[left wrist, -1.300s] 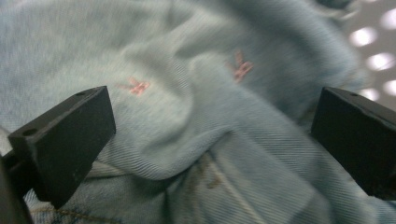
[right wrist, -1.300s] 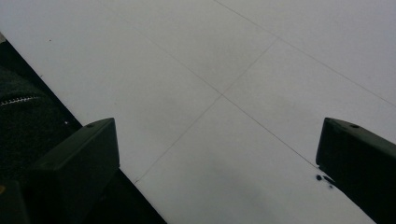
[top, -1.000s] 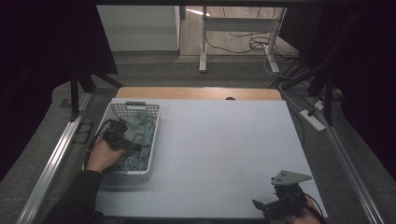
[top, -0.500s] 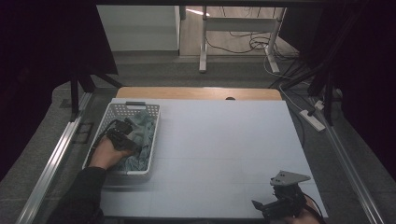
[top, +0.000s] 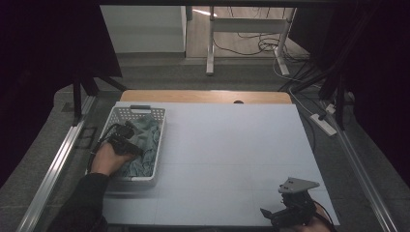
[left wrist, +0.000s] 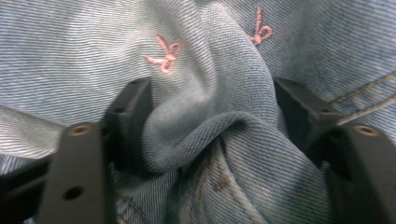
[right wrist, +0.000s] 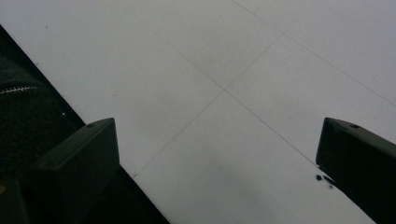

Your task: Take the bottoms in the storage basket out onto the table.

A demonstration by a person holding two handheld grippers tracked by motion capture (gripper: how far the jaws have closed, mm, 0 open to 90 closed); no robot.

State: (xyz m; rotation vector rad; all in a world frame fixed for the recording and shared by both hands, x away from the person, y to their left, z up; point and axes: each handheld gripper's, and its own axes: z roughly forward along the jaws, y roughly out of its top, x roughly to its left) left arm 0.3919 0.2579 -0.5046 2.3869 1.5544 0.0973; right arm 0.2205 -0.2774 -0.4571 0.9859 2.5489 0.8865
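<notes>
- Denim, pale blue and finely ribbed, makes up the garment [left wrist: 219, 140] seen up close in the left gripper view; a thick fold of it bulges up between the two black jaws.
- Small pink stitched bows [left wrist: 164, 52] dot the cloth, and tan double seams run across it at the right edge and low in the middle.
- Both jaws of the left tongs [left wrist: 212, 109] press against the sides of that fold; they have just been closing, with the denim bunched between them, so they are grasping the garment.
- Near the bottom right corner of the high view, the right tongs [top: 276, 214] sit low over the desk [top: 232, 145] with the grey three-cornered plate on top.
- In the right gripper view, the right tongs [right wrist: 217, 154] are released, jaws wide apart over bare white surface crossed by thin lines, nothing between them.
- Farther up on the left of the high view, a hand [top: 107, 158] in a dark sleeve holds the left tongs [top: 129, 143] down inside a white basket [top: 138, 112].
- The garment [top: 145, 145] lies crumpled in that basket, which stands on the desk's left side, well apart from the right tongs.
- Beyond the desk's wooden far edge lie grey floor, metal legs and loose cables [top: 251, 46].
</notes>
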